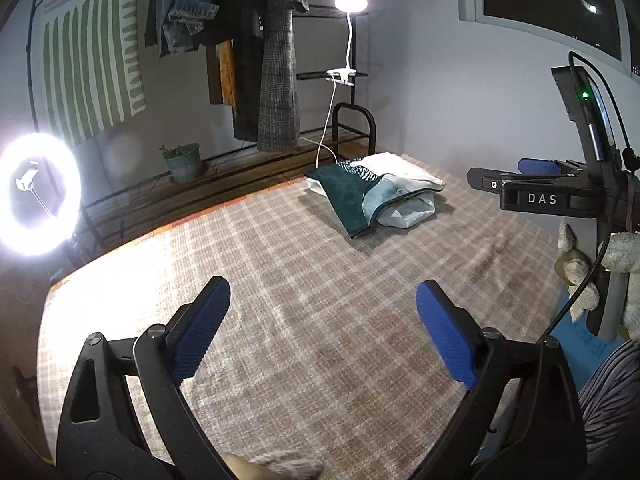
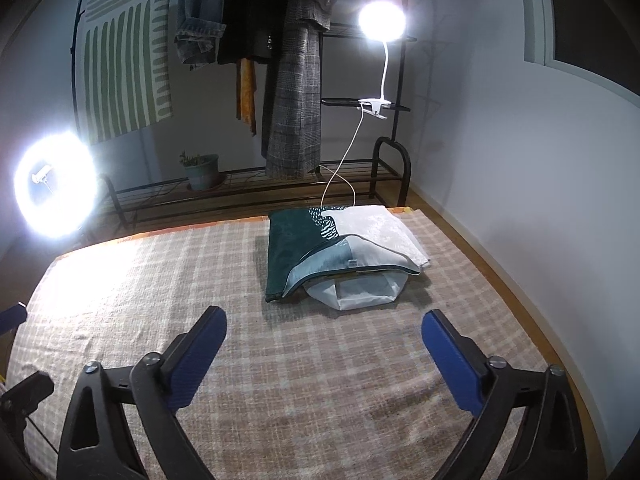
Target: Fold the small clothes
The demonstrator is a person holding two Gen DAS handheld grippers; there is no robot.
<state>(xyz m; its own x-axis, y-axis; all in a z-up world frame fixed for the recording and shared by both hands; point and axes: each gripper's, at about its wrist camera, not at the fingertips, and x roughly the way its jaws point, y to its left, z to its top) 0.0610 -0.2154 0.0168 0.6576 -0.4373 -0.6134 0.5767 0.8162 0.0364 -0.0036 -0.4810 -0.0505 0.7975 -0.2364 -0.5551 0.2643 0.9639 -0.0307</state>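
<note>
My left gripper (image 1: 324,320) hangs open over the plaid blanket (image 1: 320,280), with nothing between its blue pads (image 1: 200,332). A fuzzy grey-beige piece (image 1: 280,466) shows at the bottom edge, just under the gripper; what it is I cannot tell. My right gripper (image 2: 326,344) is also open and empty above the blanket (image 2: 300,400). It also appears side-on at the right of the left wrist view (image 1: 504,178). A teal and white folded cloth (image 2: 320,252) lies at the far side of the bed, over a white bag-like item (image 2: 360,292). In the left wrist view that cloth (image 1: 360,192) is at the upper middle.
A ring light (image 1: 36,196) glares at the left, and a clip lamp (image 2: 382,18) at the back. Coats hang on a black rack (image 2: 296,100) behind the bed, beside a plant pot (image 2: 202,172). A plush toy (image 1: 580,276) and a striped sleeve (image 1: 612,388) sit at the right. A wall (image 2: 540,200) runs along the right.
</note>
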